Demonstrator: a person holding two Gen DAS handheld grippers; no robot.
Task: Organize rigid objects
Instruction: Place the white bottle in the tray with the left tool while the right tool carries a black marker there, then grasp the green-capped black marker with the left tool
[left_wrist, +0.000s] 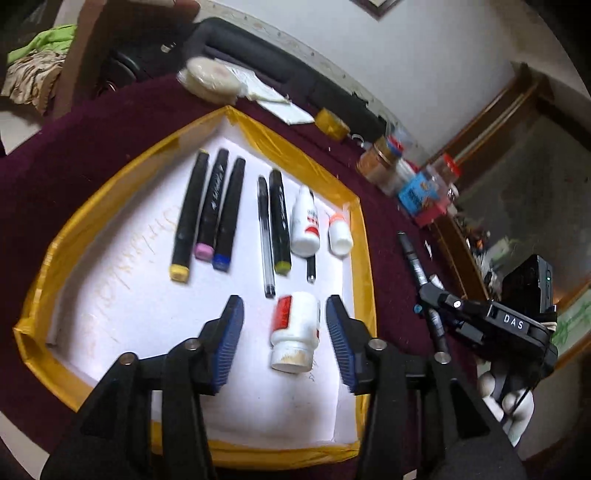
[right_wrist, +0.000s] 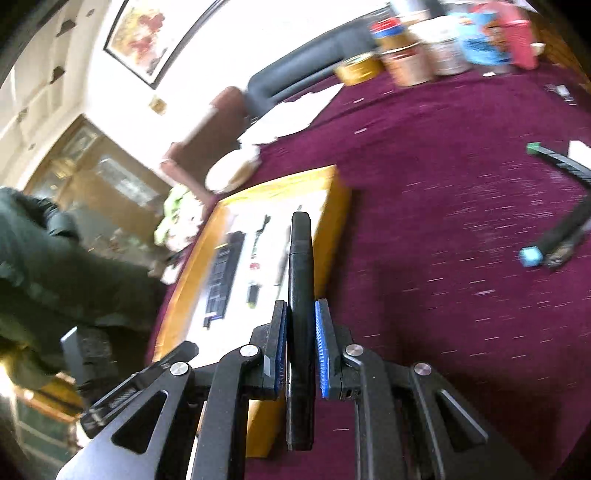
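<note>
Black marker pen (right_wrist: 301, 295), rigid, light, smooth-barrelled: clenched mid-barrel by right gripper (right_wrist: 300, 332); left gripper (left_wrist: 284, 325) released, straddling white bottle (left_wrist: 295, 332) in tray (left_wrist: 364, 258).

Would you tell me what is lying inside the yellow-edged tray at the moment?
Inside the yellow-edged tray lie four capped markers, a clear pen and three white bottles, all on white paper. A dark pen is partly hidden under one bottle; the tray's floor is covered.
</note>
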